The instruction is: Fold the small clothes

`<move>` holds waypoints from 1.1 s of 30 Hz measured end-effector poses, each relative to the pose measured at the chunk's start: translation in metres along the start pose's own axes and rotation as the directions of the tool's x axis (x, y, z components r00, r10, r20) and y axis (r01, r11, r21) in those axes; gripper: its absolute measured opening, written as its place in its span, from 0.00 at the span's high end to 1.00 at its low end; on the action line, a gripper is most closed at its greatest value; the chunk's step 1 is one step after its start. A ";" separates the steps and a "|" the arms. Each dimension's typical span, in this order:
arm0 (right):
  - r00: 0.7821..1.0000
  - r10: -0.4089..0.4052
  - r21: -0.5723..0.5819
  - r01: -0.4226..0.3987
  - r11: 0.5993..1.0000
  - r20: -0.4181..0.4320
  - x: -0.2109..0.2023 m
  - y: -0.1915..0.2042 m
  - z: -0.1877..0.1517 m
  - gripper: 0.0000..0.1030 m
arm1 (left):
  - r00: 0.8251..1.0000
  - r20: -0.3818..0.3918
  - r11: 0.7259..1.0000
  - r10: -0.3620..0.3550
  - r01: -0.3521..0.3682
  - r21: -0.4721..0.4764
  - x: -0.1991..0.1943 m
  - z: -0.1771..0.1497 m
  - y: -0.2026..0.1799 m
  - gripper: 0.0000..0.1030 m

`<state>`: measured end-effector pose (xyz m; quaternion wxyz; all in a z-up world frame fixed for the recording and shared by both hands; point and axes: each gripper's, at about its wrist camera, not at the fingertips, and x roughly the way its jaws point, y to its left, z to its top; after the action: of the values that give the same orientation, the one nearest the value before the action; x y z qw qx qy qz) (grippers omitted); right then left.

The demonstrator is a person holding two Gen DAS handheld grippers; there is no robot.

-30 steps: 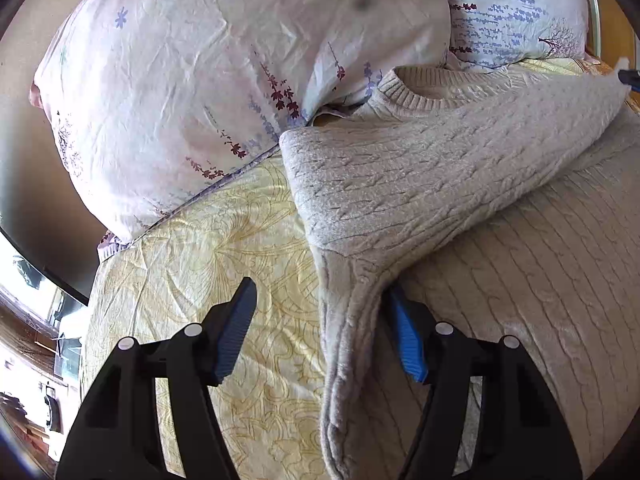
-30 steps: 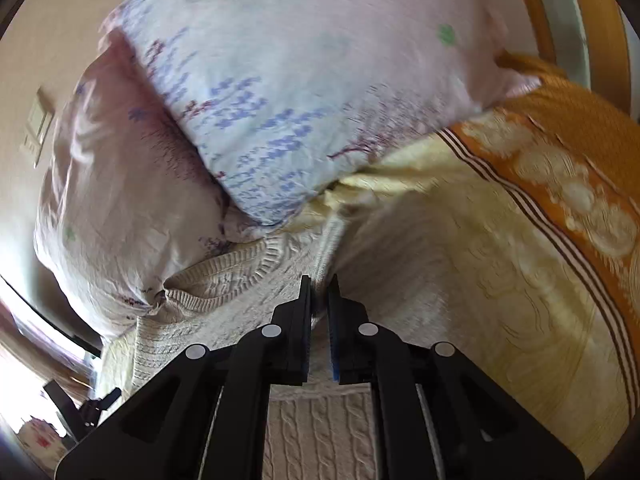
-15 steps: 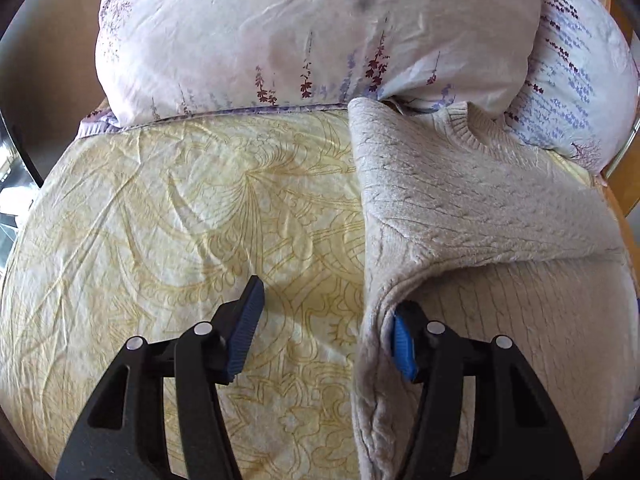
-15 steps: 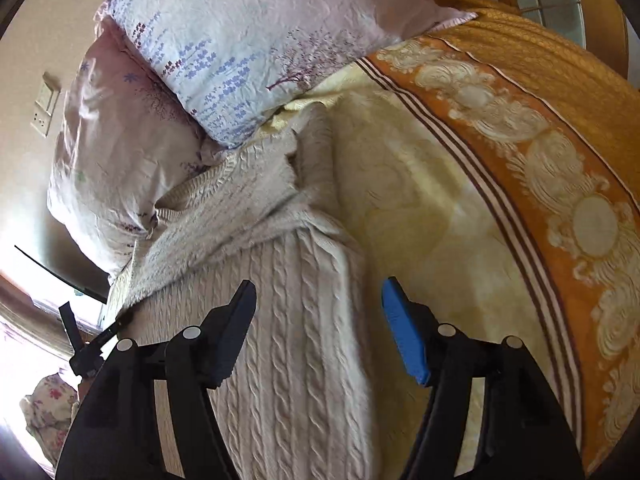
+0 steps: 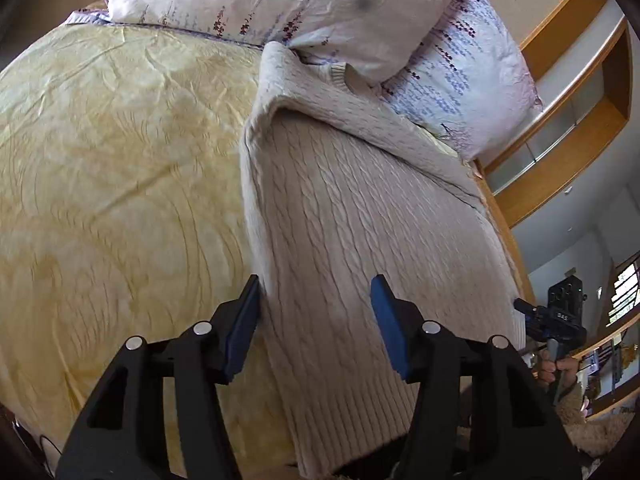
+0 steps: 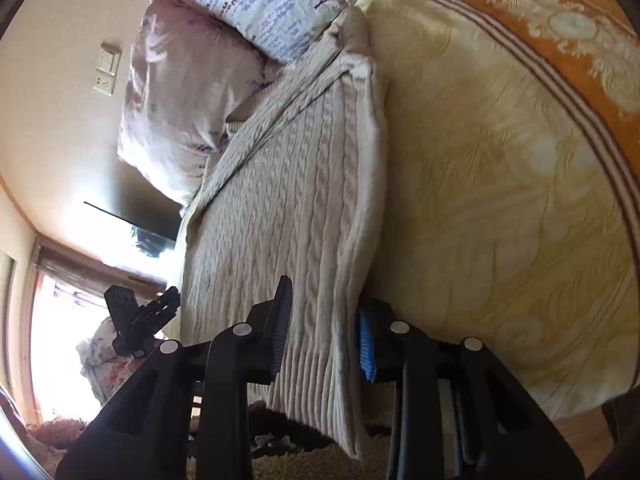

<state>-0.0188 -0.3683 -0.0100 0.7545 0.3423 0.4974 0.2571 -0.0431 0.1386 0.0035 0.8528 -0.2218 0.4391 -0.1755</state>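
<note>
Now both tools, left (image 5: 316,320) and right (image 6: 324,322), spread wide, empty, straddling sweater (image 5: 360,216) hem corners.

A home bedroom: floral pillows (image 5: 280,4) on a yellow-quilted bed (image 5: 112,168), wooden shelving (image 5: 568,92) alongside.

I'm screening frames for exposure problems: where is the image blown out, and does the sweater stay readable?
Right wrist view: the window at lower left is blown out to white; the sweater keeps its cable texture. Left wrist view: even light, sweater sharp, strong fisheye bending at the edges.
</note>
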 end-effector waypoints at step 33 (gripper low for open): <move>0.864 -0.114 -0.260 0.269 0.927 0.490 0.047 0.089 0.194 0.93 | 0.965 0.262 0.998 0.027 -0.011 -0.062 0.056 0.212 0.002 0.94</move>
<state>0.1747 -0.3283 0.0841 0.9190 0.2151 0.2850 0.1673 0.1631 0.1604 0.0739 0.8980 -0.2646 0.3293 -0.1231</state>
